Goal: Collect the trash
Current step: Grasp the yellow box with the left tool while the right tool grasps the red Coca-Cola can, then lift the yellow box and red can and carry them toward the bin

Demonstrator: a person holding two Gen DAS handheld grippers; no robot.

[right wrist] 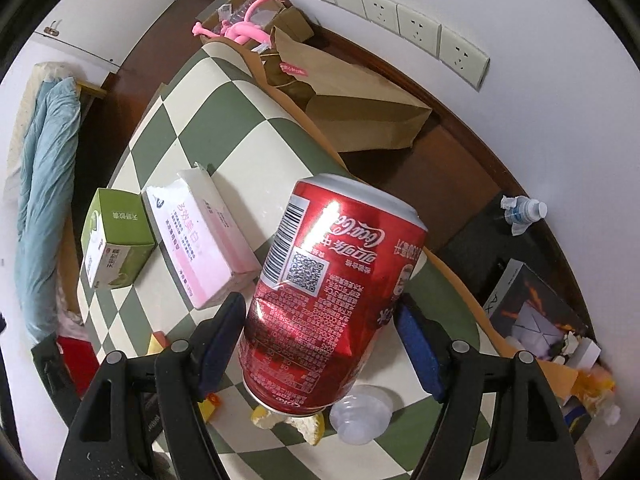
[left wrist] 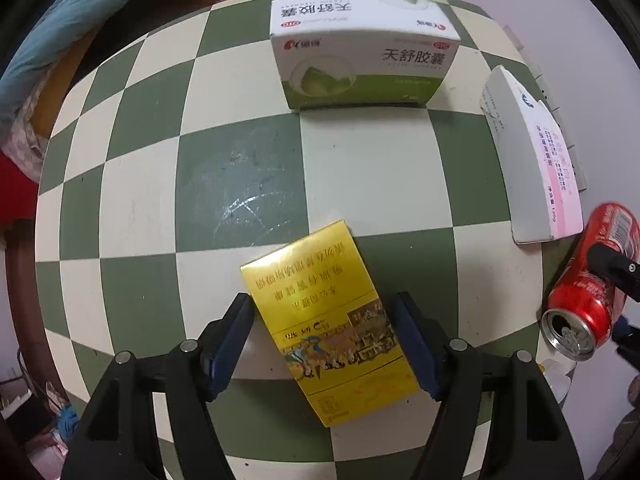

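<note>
A flat yellow carton (left wrist: 320, 320) lies on the green-and-cream checked table (left wrist: 240, 180). My left gripper (left wrist: 322, 302) points down at it, both blue pads pressed against its long sides. In the right wrist view, a red cola can (right wrist: 332, 280) sits tilted between the pads of my right gripper (right wrist: 320, 302), which is shut on it above the table. The left wrist view shows the same can (left wrist: 588, 292) at the far right, open end toward the camera, with a black finger (left wrist: 612, 266) across it.
A green-and-white medicine box (left wrist: 360, 48) stands at the far side of the table, with a pink-and-white box (left wrist: 536, 168) to its right. A clear plastic cup (right wrist: 360, 412) and yellow scraps (right wrist: 308, 424) lie under the can. A brown paper bag (right wrist: 352, 104) lies beyond the table edge.
</note>
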